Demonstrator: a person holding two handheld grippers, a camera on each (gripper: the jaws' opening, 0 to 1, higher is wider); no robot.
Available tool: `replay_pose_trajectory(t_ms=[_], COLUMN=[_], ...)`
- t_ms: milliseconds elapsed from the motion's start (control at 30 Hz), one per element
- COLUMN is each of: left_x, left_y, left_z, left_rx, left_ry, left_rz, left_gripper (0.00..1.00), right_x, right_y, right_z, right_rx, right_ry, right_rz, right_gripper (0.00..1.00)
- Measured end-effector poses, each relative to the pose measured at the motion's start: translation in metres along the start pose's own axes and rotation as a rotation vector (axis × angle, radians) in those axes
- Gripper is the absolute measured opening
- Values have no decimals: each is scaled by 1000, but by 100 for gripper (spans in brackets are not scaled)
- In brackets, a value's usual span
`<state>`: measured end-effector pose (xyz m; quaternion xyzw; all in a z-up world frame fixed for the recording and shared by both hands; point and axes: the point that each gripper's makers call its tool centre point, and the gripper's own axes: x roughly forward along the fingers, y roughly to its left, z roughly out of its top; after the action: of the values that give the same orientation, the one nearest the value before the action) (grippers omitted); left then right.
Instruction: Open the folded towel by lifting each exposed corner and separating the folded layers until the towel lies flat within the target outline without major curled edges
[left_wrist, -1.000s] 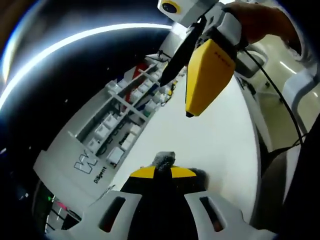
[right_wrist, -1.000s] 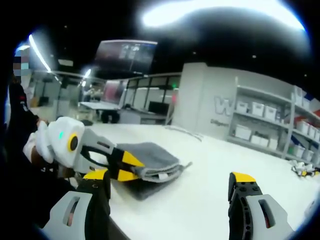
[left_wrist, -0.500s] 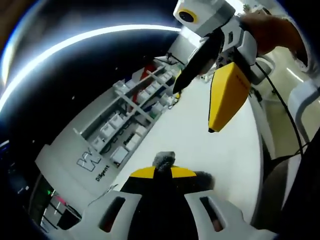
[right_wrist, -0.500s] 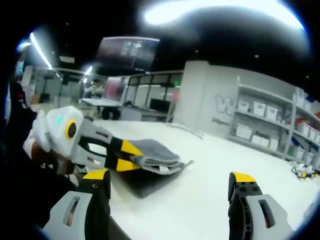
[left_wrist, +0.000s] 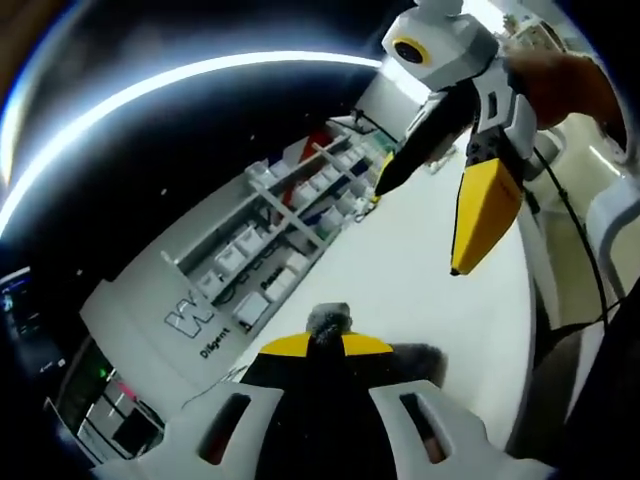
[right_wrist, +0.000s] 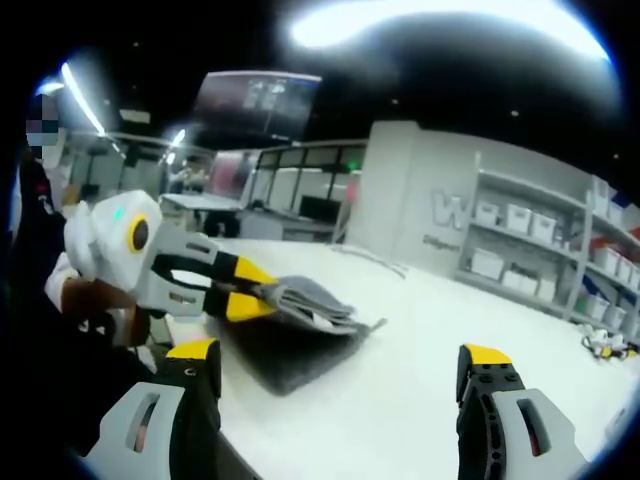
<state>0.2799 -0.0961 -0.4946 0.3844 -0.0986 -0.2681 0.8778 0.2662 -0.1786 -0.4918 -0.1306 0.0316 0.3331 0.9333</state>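
The grey towel (right_wrist: 300, 320) lies folded on the white worktop (right_wrist: 420, 400), its upper layers lifted off the bottom one; the left tongs (right_wrist: 262, 293) are clenched on that lifted edge; the right tongs (right_wrist: 340, 375) hang released, near the towel; shelves (right_wrist: 545, 255) hold white bins (right_wrist: 517, 217), contents too small to tell

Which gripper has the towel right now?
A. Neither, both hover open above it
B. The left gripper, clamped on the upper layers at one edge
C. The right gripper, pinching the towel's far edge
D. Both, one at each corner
B. In the right gripper view the left gripper is closed on the upper layers of the grey towel, lifting them off the bottom layer, while the right gripper stands open with nothing between its jaws.
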Motion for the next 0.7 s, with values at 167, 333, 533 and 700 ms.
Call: replay_pose_trajectory(t_ms=[167, 333, 533, 700], left_x=[-3, -8, -12, -14], left_y=[9, 15, 21, 26], left_z=[1, 0, 0, 0], left_rx=[-4, -22, -30, -37], left_ry=[-12, -17, -23, -24], left_rz=[18, 33, 46, 56], left_gripper=[8, 8, 8, 8], right_x=[0, 0, 0, 0], right_y=[0, -1, 0, 1], right_z=[1, 2, 2, 2], right_rx=[-2, -4, -6, -8], right_ry=[-3, -4, -1, -1], right_rz=[-1, -4, -4, -1], right_gripper=[99, 99, 99, 99])
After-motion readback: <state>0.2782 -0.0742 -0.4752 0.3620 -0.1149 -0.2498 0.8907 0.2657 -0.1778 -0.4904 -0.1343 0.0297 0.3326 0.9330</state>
